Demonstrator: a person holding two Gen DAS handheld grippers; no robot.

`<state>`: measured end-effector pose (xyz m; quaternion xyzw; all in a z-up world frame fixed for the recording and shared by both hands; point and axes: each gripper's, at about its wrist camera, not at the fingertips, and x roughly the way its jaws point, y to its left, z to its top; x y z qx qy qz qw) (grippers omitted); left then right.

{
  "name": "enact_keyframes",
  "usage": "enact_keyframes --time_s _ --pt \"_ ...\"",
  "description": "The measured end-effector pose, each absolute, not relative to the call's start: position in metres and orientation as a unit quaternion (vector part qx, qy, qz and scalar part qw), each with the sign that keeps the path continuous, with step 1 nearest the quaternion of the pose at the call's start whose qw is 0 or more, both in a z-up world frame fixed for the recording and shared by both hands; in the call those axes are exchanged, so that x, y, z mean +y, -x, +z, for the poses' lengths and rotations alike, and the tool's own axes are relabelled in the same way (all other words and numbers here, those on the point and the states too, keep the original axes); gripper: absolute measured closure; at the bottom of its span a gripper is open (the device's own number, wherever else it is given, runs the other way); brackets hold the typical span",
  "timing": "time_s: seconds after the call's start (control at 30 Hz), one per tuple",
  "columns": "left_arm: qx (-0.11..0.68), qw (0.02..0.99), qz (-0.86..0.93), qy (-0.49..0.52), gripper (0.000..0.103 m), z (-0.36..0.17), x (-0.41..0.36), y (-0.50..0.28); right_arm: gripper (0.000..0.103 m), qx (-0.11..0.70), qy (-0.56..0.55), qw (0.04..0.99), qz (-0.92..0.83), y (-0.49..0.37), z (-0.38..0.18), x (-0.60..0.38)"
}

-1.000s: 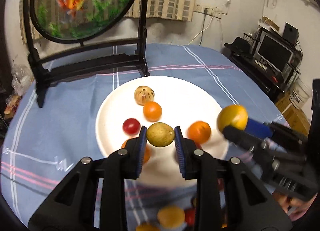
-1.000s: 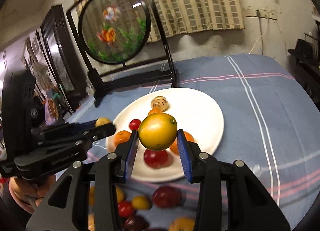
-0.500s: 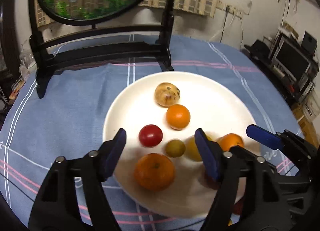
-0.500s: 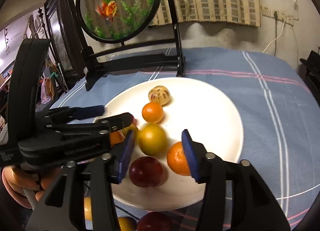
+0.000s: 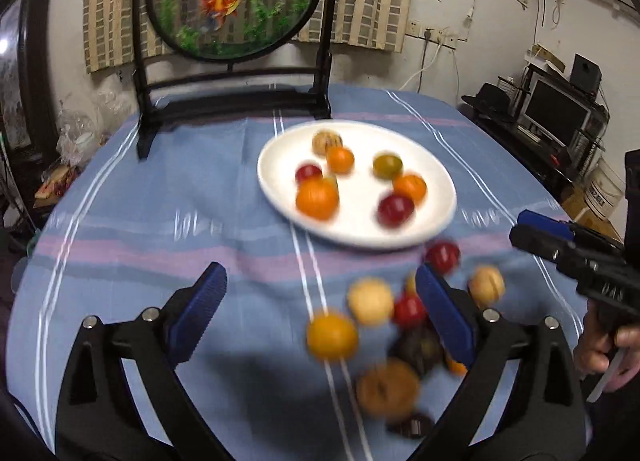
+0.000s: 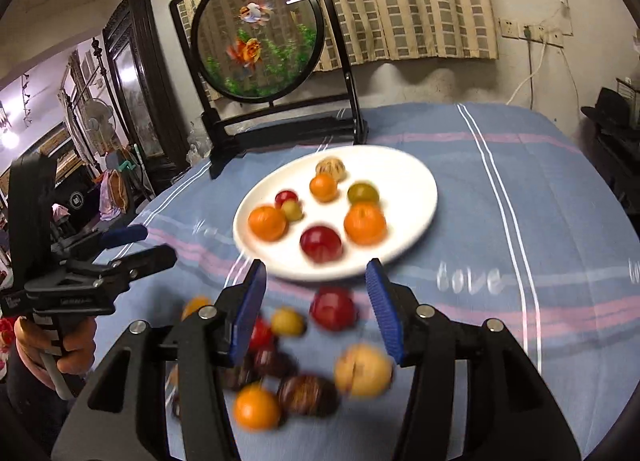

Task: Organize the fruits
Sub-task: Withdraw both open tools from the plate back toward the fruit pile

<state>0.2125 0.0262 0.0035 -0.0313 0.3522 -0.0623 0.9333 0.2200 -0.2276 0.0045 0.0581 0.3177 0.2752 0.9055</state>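
Observation:
A white plate (image 5: 360,221) (image 6: 404,189) on the blue striped cloth holds several fruits, among them a small olive one (image 6: 292,210) and a yellow-green one (image 6: 363,193). Several loose fruits lie blurred on the cloth in front of it, such as an orange (image 5: 332,335) and a red plum (image 6: 333,307). My left gripper (image 5: 320,287) hovers over this pile with its jaws opening wide and gripping nothing. My right gripper (image 6: 316,281) is open above the same pile, pads touching no fruit. Each gripper shows at the edge of the other's view (image 5: 540,229) (image 6: 132,245).
A round goldfish screen on a black stand (image 5: 232,1) (image 6: 256,37) rises behind the plate. A hand holds each gripper's handle (image 5: 604,345) (image 6: 60,349). A TV shelf (image 5: 560,113) stands past the table's right edge, dark cabinets (image 6: 132,73) to the left.
Both grippers let go of their fruits, which now lie on the plate. Both then drew back from the plate toward the near loose fruits, and the left jaws spread wider.

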Motion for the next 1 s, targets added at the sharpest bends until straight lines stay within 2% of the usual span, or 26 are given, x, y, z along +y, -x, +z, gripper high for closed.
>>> enact_keyframes --time_s 0.13,0.33,0.9,1.0 --pt "0.35 0.933 -0.065 0.05 0.005 -0.022 0.024 -0.169 0.049 0.352 -0.098 0.88 0.304 -0.187 -0.016 -0.23" --pt "0.362 0.928 -0.085 0.036 0.005 -0.037 0.016 -0.143 0.049 0.377 -0.084 0.868 0.312 -0.163 -0.031 -0.217" --pt "0.367 0.926 -0.066 0.051 0.005 -0.038 0.025 -0.138 0.05 0.453 -0.088 0.834 0.304 -0.181 -0.057 -0.202" --pt "0.364 0.928 -0.068 0.046 0.005 -0.037 0.024 -0.137 0.055 0.458 -0.091 0.832 0.299 -0.186 -0.058 -0.201"
